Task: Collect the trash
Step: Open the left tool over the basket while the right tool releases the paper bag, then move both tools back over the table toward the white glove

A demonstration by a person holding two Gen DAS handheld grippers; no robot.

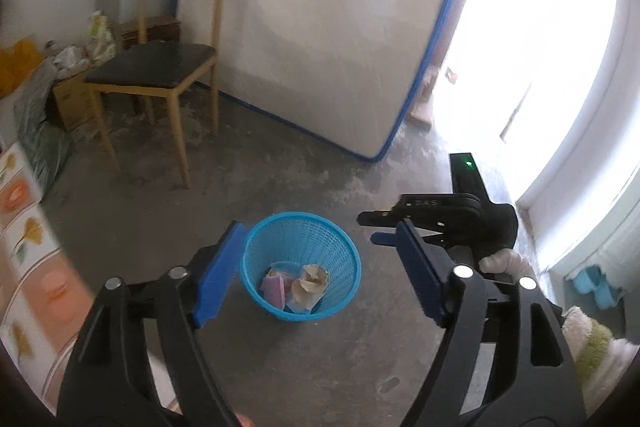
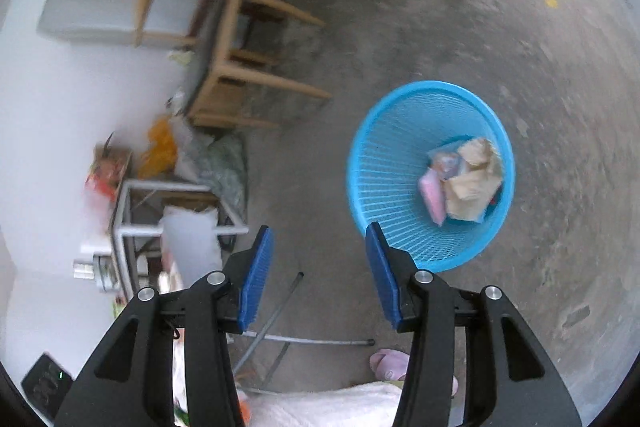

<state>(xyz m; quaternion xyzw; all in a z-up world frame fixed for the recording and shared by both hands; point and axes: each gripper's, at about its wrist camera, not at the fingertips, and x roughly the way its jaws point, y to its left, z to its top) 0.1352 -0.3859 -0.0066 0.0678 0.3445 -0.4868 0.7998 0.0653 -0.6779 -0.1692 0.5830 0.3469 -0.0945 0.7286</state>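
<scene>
1. mattress [image 1: 320, 27] leans against the wall, chair [image 1: 160, 67] beside it.
2. blue basket [image 1: 301, 265] on the concrete floor, crumpled trash [image 1: 304, 287] inside.
3. left gripper [image 1: 316, 275] jaws wide apart, empty.
4. right gripper [image 2: 320, 267] jaws parted, empty.

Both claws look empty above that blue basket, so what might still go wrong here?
The blue basket is light openwork plastic standing free on the floor, so a low swing of the left gripper or right gripper might tip it. The crumpled paper sits loose on top and may spill out then.
</scene>
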